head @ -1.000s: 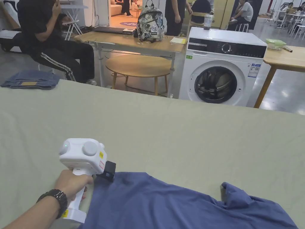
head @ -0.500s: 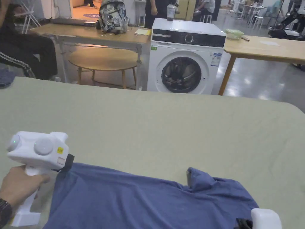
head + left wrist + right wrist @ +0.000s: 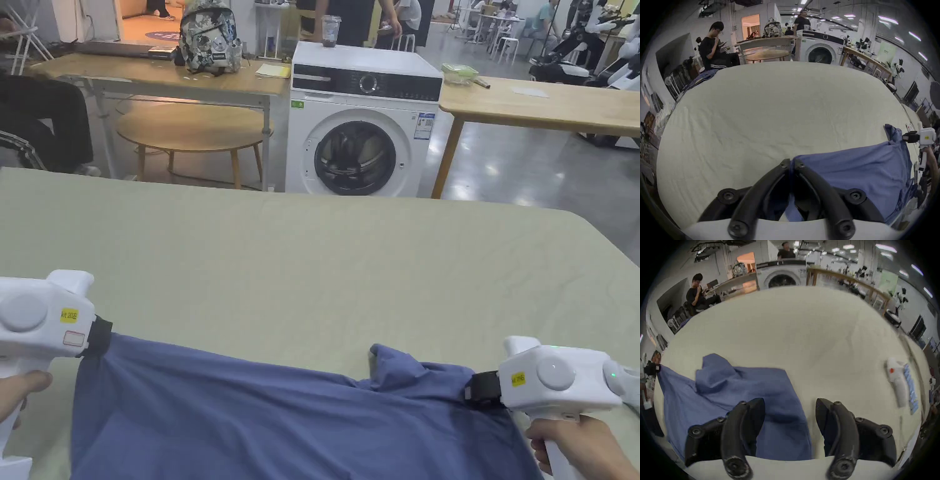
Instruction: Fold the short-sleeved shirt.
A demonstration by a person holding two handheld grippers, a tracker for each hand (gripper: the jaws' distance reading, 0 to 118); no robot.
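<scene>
Early stage, no fold made yet as far as visible: the blue short-sleeved shirt (image 3: 269, 419) lies spread across the near part of the green-covered table (image 3: 325, 269), stretched between the two grippers. Left gripper (image 3: 791, 163) is clamped on the shirt's corner, jaws pinched together with fabric running between them and out to its right. Right gripper (image 3: 790, 402) is released, jaws standing well apart in its own view; shirt cloth lies under its left jaw and in the gap, bare table under the right jaw, so nothing is gripped there. In the head view its black tip touches or sits just over the shirt's edge, can't tell which. A bunched flap (image 3: 400, 369), sleeve or collar, hard to say, sticks up just left of the right gripper and still needs flattening. Judged left to do: right side grasp, smooth out, then all folds. Hidden: the near part of the shirt is cut off at the bottom of the head view, so hem and the other sleeve are not visible; which shirt corner each gripper is at is unclear. Right gripper view is motion-blurred; a white object (image 3: 898, 386) lies on the table well to its right, can't identify it. Washing machine (image 3: 362, 119) stands beyond the table, irrelevant.
</scene>
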